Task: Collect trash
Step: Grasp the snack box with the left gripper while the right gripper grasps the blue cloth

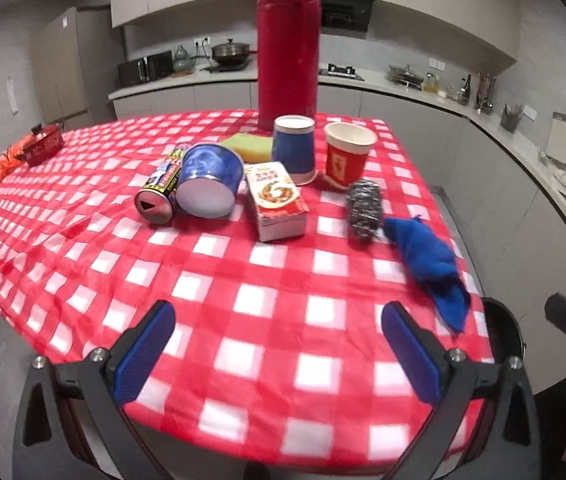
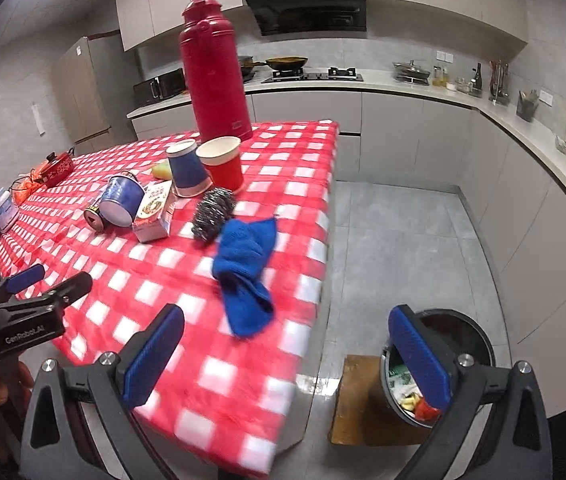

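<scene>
Both grippers empty, jaws spread wide, over near table edge; trash cluster mid-table.

Left gripper (image 1: 279,354) and right gripper (image 2: 287,354) hold nothing. Tipped blue cup (image 1: 209,180) lies on its side, base toward the left gripper, long axis running away from it; can (image 1: 159,196) alongside, carton (image 1: 277,200) just right. Trash bin (image 2: 479,336) on the floor under right gripper's right finger.

3 paper cups, 2 blue (image 1: 294,148) (image 1: 211,178) and 1 red (image 1: 348,156); 1 can (image 1: 159,192); 1 carton (image 1: 277,200); 1 sponge (image 1: 249,146); 1 steel scourer (image 1: 364,208); 1 blue cloth (image 1: 429,264); 1 red flask (image 1: 288,44); 1 bin (image 2: 443,364); 2 tongs (image 1: 279,354) (image 2: 287,356).
</scene>
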Tool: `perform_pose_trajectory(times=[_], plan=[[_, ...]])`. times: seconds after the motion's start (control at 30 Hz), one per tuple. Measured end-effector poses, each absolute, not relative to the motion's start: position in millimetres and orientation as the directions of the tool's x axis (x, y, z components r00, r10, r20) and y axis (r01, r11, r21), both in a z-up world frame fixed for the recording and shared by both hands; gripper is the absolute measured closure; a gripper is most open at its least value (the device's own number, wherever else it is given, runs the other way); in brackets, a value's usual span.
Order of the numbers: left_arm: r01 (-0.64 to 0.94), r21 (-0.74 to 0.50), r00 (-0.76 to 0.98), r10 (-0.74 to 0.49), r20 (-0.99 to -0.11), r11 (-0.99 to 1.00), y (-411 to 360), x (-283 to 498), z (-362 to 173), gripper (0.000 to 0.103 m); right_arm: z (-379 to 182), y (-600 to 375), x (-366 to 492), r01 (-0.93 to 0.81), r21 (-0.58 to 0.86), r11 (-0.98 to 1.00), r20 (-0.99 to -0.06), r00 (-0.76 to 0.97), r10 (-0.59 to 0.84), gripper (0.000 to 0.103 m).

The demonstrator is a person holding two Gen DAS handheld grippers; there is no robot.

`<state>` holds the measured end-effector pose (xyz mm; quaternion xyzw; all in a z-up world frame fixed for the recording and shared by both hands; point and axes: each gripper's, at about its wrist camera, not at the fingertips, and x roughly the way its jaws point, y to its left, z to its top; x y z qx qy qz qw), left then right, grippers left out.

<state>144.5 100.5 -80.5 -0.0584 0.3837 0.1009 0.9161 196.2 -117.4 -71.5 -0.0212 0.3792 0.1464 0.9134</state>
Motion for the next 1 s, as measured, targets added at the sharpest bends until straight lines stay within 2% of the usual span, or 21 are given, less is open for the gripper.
perform_pose_trajectory(times=[0.13,0.37,0.63,0.7,0.8,1.0], plan=[[-0.206,-0.069,0.677,0.092,-0.73,0.976,120,165,-88,0.0,-81,-85,215,-0.28,0.067,0.958,-0.714,0.657,0.242,0.009],[-0.132,-0.091,0.659,0.019,-0.752,0.987,134,203,-105,0.021,-112,-49,250,-0.253,0.061,0.966,-0.765,0.61,0.208,0.025],[-0.109,-0.094,0.652,0.0,-0.759,0.99,129,238,-119,0.021,-145,-44,266,-0.212,0.066,0.975,-0.811,0.557,0.176,0.039],[-0.11,-0.1,0.652,-0.004,-0.758,0.989,129,246,-122,0.021,-152,-45,273,-0.205,0.08,0.975,-0.82,0.543,0.182,0.05],[-0.109,-0.104,0.648,-0.009,-0.761,0.989,129,257,-125,0.021,-156,-44,286,-0.203,0.112,0.973,-0.819,0.535,0.206,0.06],[-0.111,-0.095,0.639,-0.003,-0.77,0.989,129,276,-130,0.021,-155,-38,316,-0.209,0.127,0.97,-0.81,0.542,0.223,0.074]])
